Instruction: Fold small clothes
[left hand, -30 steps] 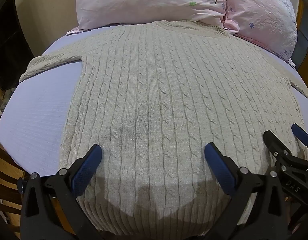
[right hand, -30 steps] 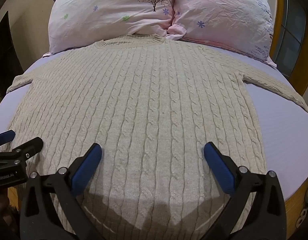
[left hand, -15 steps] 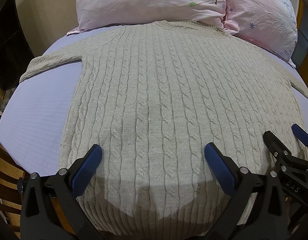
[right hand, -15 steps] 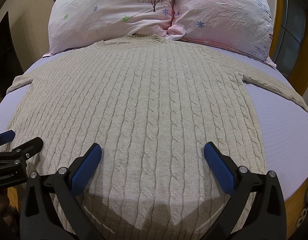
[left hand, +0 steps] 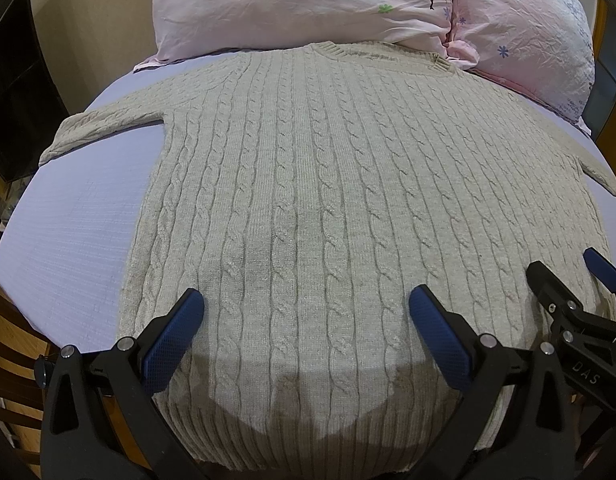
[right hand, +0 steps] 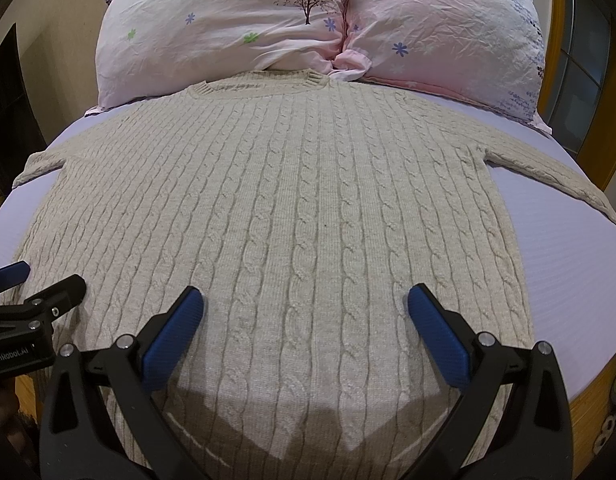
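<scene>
Nothing has changed in the last second: both grippers, left (left hand: 305, 322) and right (right hand: 303, 320), stay wide open and empty above the flat sweater (left hand: 328, 200), so folding is not begun.

One sweater (left hand: 308, 200), two pillows (right hand: 227, 28), two claws (left hand: 305, 320).

Sweater (left hand: 328, 200) on bed (left hand: 79, 232), before pillows (left hand: 299, 4)

Left wrist view: low, close over the hem of the beige cable-knit sweater (left hand: 308, 208), facing the pink floral pillows (left hand: 308, 4). Right wrist view: alongside, same heading, equally close. Shared: sweater (right hand: 291, 216), pillows (right hand: 235, 28), lilac bedsheet (right hand: 564, 264), each other's gripper edge.
</scene>
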